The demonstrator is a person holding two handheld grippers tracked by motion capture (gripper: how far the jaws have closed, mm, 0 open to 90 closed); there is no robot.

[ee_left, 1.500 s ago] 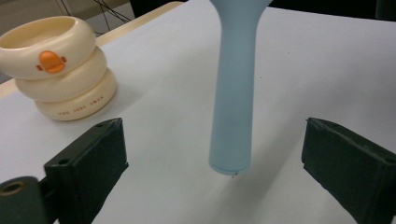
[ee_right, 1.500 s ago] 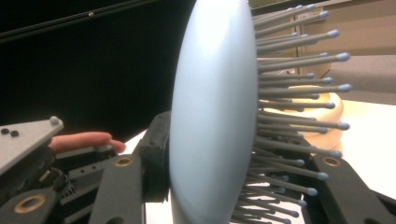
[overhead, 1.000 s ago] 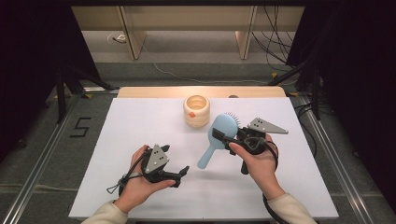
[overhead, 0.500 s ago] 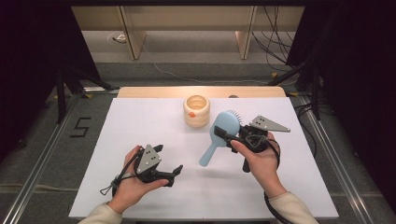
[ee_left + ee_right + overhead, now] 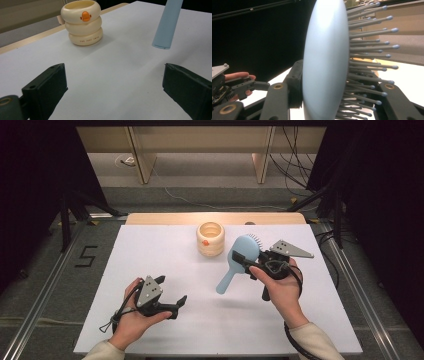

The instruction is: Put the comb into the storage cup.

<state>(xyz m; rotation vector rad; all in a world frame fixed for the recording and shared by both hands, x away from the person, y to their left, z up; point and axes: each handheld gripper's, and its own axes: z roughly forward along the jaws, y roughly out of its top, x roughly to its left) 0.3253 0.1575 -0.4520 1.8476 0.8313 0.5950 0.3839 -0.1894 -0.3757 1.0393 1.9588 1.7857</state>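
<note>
A light blue hairbrush hangs tilted above the table, handle down to the left, bristles to the right. My right gripper is shut on its head. In the right gripper view the jaws clamp the brush on its smooth back and its bristle side. My left gripper rests low near the table's front left, open, with nothing between its fingers. In the left gripper view its jaws stand wide apart, facing a cream ring-shaped cup with an orange duck; the brush handle hangs at upper right.
The cream cup stands at the back middle of the white table, just left of the brush head. A wooden strip edges the table's far side. Dark floor, rails and cables surround it. The left hand and gripper show beyond the brush.
My left gripper has slid a little to the left along the front of the table, still open. The right gripper and the brush have stayed where they were.
</note>
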